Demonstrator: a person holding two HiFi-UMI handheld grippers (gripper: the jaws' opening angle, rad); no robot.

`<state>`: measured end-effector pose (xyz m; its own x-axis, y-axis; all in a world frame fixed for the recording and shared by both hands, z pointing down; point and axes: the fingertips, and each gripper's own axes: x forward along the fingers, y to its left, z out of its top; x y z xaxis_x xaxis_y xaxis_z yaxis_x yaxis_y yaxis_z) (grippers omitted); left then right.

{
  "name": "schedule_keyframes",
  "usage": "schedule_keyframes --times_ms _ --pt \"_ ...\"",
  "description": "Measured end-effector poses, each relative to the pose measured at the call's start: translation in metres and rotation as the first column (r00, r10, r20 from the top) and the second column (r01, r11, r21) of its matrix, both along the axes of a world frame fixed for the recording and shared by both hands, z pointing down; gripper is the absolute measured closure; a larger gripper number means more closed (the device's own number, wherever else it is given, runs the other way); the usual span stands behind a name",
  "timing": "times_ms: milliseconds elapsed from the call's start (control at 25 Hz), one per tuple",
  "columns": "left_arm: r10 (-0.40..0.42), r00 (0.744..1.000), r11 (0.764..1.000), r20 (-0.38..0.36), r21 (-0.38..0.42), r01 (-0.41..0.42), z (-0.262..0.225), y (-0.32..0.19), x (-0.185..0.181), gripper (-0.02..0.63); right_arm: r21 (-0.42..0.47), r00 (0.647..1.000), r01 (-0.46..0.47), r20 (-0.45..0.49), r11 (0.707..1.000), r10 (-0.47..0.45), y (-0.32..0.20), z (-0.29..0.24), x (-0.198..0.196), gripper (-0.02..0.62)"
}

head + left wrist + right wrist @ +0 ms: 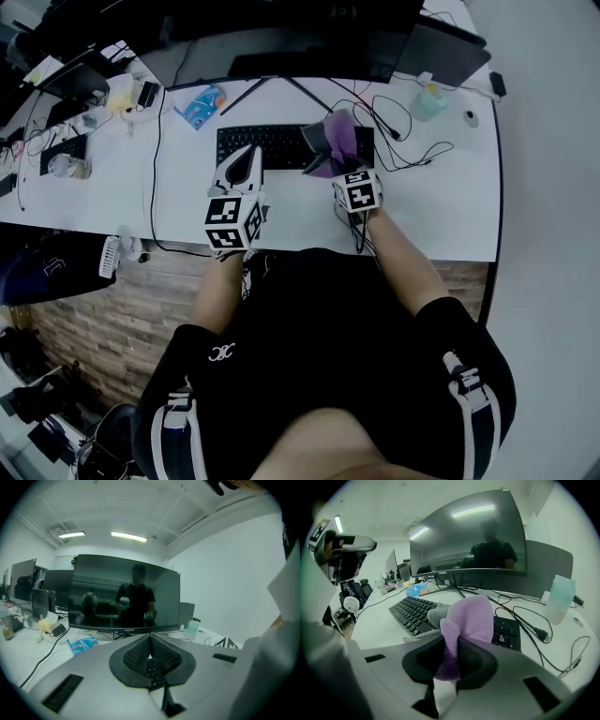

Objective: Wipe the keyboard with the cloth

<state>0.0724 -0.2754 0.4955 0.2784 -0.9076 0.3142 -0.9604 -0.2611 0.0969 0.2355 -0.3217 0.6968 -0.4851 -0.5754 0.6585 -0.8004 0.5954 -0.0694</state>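
A black keyboard (272, 146) lies on the white desk in front of the monitor. My right gripper (330, 161) is shut on a purple and grey cloth (336, 141), which hangs over the keyboard's right half (417, 613). In the right gripper view the cloth (464, 620) is bunched between the dark pads. My left gripper (246, 169) hovers over the keyboard's left front edge, jaws closed together with nothing held; in the left gripper view a few keys (152, 670) show just below the pads' tips.
A dark monitor (124, 595) stands behind the keyboard. Black cables (403, 141) coil at the right, beside a clear bottle (429, 101). A blue packet (199, 105) lies back left. The desk's front edge (300, 251) is near my body.
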Motion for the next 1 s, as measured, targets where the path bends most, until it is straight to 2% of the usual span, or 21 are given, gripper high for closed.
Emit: schedule_keyframes --times_ms 440,640,1000 --pt "-0.087 0.996 0.995 0.003 -0.038 0.087 0.009 0.022 -0.043 0.594 -0.026 0.998 0.054 0.018 0.998 -0.054 0.000 0.000 -0.050 0.506" --pt "-0.125 0.992 0.991 0.006 -0.050 0.125 0.010 0.033 -0.063 0.594 -0.027 0.994 0.110 0.001 0.994 -0.110 0.004 0.001 -0.079 0.506" --pt "-0.197 0.980 0.978 0.006 -0.072 0.197 0.015 0.053 -0.118 0.594 -0.028 0.990 0.138 0.005 0.990 -0.138 0.006 0.001 -0.132 0.506"
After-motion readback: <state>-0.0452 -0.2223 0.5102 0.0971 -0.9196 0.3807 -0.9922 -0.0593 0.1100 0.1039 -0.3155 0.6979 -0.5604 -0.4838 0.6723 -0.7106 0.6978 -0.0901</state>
